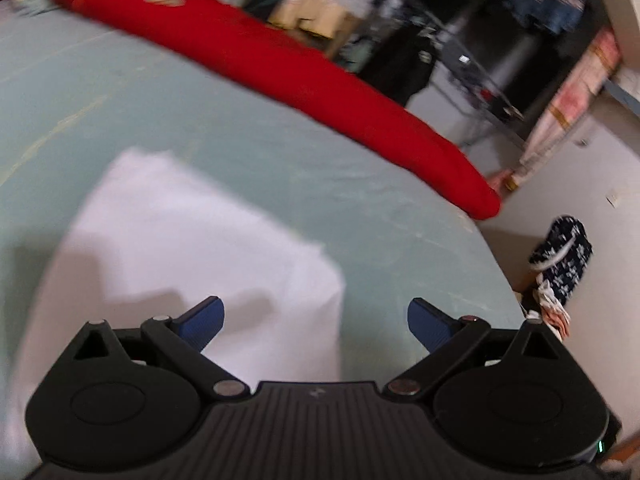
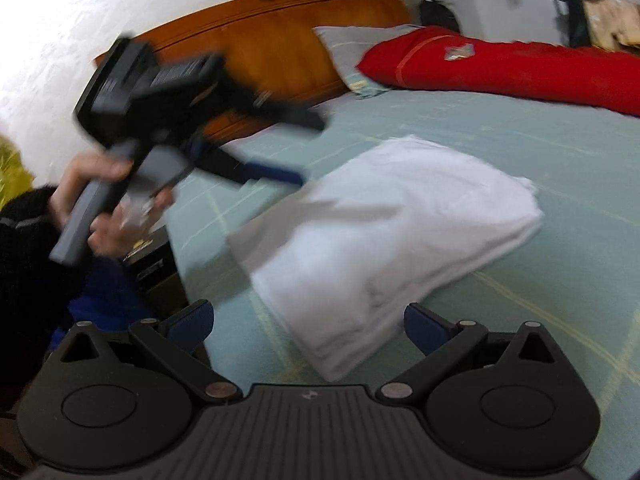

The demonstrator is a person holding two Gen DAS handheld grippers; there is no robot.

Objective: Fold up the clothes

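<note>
Blue-padded fingers (image 1: 202,322) of the left gripper (image 1: 316,326) spread wide, nothing between them. Directly under and ahead of them: folded white garment (image 1: 192,248), flat on the pale green bed sheet (image 1: 260,152). Its right edge runs just inside the right finger; its far corner points away and left. Bare sheet ahead and to the right of the garment gives open room as far as the long red bolster (image 1: 304,76) lying across the far side. Bed edge curves off to the right; beyond it, floor, with a dark patterned bag (image 1: 562,256) near the wall.

Right gripper (image 2: 308,326) also wide, empty, held above the sheet at the garment's near corner. White garment (image 2: 396,224) sits ahead and slightly right, a thick folded stack, edges blurred. Left gripper (image 2: 276,148) seen ahead-left, raised off the bed, held by a hand (image 2: 100,200) in a dark sleeve; its blue fingers reach over the garment's left edge. Wooden headboard (image 2: 280,36) and a grey pillow (image 2: 360,56) beyond; red bolster (image 2: 500,68) far right. Open sheet (image 2: 580,152) right of the garment.
</note>
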